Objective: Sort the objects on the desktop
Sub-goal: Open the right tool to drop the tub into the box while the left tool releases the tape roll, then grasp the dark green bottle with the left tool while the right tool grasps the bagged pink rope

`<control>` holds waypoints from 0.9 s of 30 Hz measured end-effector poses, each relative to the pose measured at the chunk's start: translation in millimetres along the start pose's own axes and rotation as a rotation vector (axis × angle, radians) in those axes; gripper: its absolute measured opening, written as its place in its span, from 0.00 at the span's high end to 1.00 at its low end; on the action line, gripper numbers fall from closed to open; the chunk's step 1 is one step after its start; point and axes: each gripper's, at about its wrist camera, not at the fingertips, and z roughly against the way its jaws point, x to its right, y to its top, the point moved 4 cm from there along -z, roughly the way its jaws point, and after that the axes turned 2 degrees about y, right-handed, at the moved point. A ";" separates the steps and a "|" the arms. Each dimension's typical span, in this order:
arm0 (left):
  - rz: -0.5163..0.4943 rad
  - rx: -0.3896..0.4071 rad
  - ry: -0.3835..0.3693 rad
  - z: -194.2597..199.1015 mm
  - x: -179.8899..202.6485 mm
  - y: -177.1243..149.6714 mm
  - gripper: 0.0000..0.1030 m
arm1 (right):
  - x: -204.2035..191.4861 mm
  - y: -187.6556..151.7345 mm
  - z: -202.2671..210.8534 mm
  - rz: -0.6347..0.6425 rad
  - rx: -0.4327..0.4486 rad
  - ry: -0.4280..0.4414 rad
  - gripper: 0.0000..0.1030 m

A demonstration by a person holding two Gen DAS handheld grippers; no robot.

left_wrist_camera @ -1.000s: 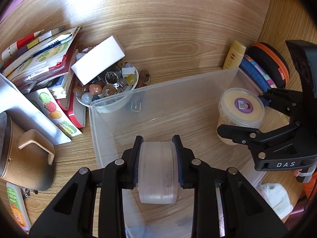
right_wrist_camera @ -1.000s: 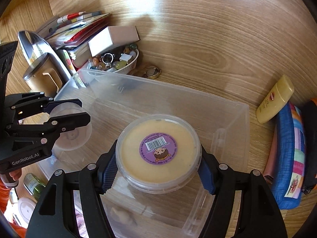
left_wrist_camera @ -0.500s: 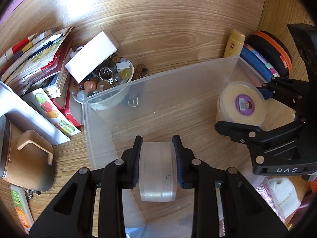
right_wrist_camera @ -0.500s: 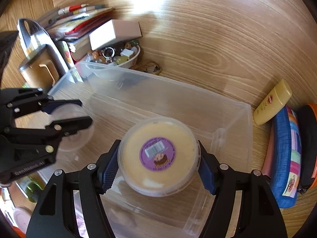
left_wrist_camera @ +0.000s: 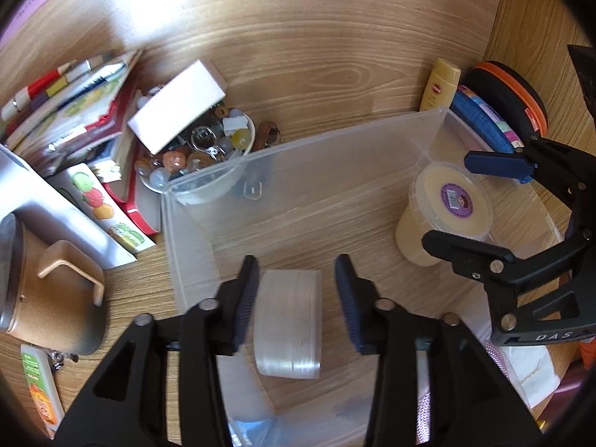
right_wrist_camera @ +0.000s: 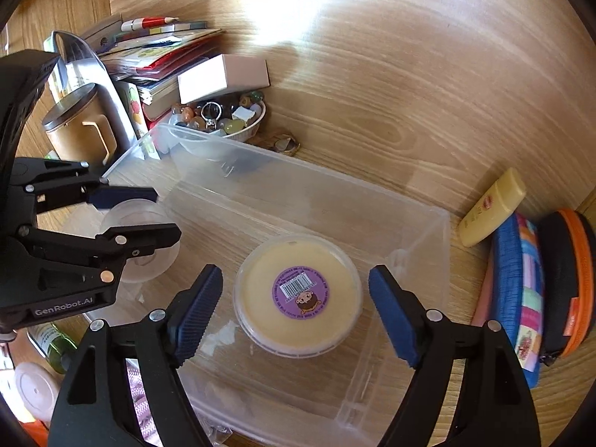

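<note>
A clear plastic bin (left_wrist_camera: 298,156) (right_wrist_camera: 428,223) stands on the wooden desk. Inside it at the right sits a round yellow tub (left_wrist_camera: 447,208) (right_wrist_camera: 298,294) with a purple label. My right gripper (right_wrist_camera: 296,309) is open, its jaws apart on both sides of the tub and not touching it. At the bin's left, a clear tape roll (left_wrist_camera: 288,320) (right_wrist_camera: 141,246) rests on edge on the bin floor. My left gripper (left_wrist_camera: 296,294) is open around the roll, with a gap on the right side.
A bowl of beads and trinkets (left_wrist_camera: 197,156) with a white box (left_wrist_camera: 175,111) on it stands behind the bin. Books (left_wrist_camera: 74,104) and a brown mug (left_wrist_camera: 48,290) are at left. A yellow tube (left_wrist_camera: 439,82), a blue pouch (right_wrist_camera: 517,298) and an orange-rimmed case (right_wrist_camera: 570,279) lie right.
Both grippers lowered into the bin and opened. The tape roll and the yellow tub were let go and now rest on the bin floor.
</note>
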 end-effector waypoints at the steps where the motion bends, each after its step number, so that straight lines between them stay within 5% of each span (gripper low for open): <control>1: -0.001 0.007 0.007 2.5 -0.1 0.2 0.51 | -0.5 -0.1 1.6 0.004 0.005 -0.008 0.24; 7: 0.000 0.020 0.019 14.1 -3.5 1.4 0.47 | 0.2 -2.2 18.9 0.020 0.047 -0.067 0.24; 16: -0.010 0.081 0.043 45.0 -7.8 -2.1 0.29 | 0.0 -6.5 53.3 0.015 0.119 -0.118 0.16; 27: -0.005 0.178 0.081 95.0 -17.4 -20.6 0.17 | -3.2 -26.2 90.3 -0.032 0.168 -0.116 0.15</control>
